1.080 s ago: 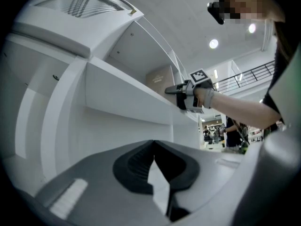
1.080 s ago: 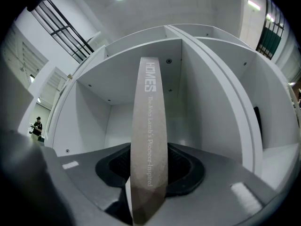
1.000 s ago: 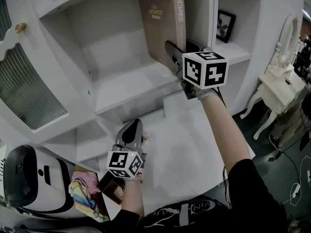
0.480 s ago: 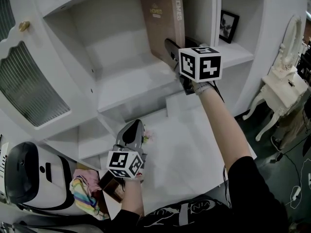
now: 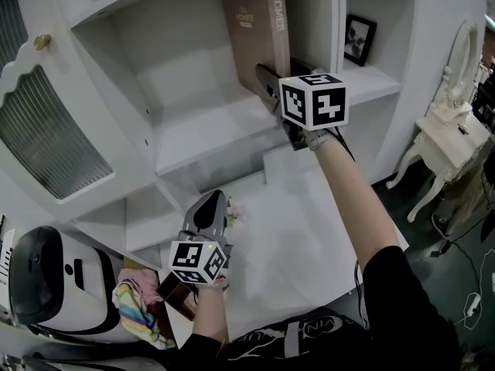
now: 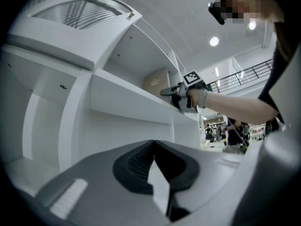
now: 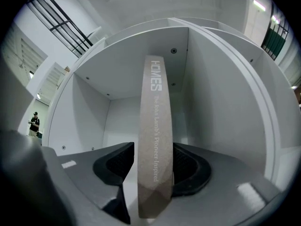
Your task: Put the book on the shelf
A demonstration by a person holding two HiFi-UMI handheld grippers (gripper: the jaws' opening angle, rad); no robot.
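the book (image 5: 255,29) stands upright on the shelf (image 5: 209,134), so the right gripper (image 7: 151,154) jaws have just been opening off its spine to free it, while the left gripper (image 5: 213,201) waits low, jaws together.

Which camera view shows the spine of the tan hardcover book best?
The right gripper view: the tan hardcover book stands upright at the centre, its spine large, the title HOMES readable. The head view shows the book smaller, from above, cover and spine. The left gripper view shows the book only small and distant.
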